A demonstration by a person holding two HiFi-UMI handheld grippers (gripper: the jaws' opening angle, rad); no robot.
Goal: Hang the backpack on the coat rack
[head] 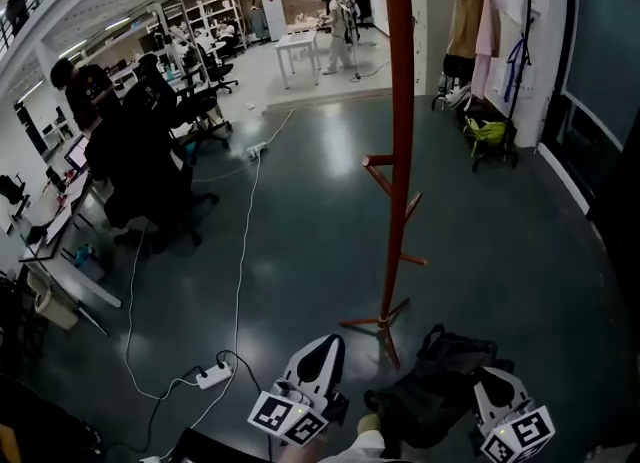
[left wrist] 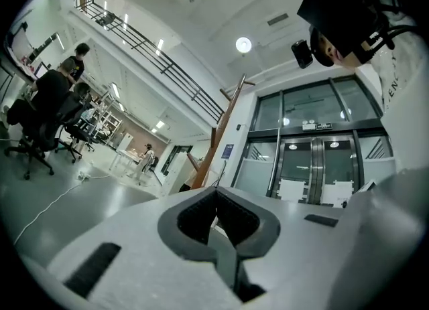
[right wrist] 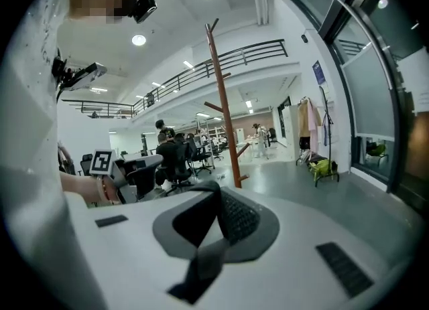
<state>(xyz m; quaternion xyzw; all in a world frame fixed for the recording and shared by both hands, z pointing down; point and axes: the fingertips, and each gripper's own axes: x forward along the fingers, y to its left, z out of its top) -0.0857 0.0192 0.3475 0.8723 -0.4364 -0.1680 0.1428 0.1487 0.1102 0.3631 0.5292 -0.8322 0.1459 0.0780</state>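
Note:
The red-brown coat rack point(head: 398, 151) stands mid-floor, its pegs bare; it also shows far off in the right gripper view as coat rack point(right wrist: 222, 101) and in the left gripper view as coat rack point(left wrist: 218, 141). The black backpack point(head: 440, 386) is low in the head view, between my two grippers and near the rack's feet. My right gripper point(head: 490, 376) is at its right edge. In its own view the right gripper point(right wrist: 216, 188) is shut with a dark strap point(right wrist: 201, 262) running out between the jaws. My left gripper point(head: 325, 343) is left of the pack. The left gripper point(left wrist: 216, 189) is shut, nothing in it.
A white power strip point(head: 213, 376) and its cable trail across the dark floor at the left. Office chairs and seated people point(head: 150, 151) fill the left side. Hanging clothes point(head: 475, 21) and a green cart point(head: 490, 136) stand at the back right. Glass doors point(left wrist: 315, 168) show in the left gripper view.

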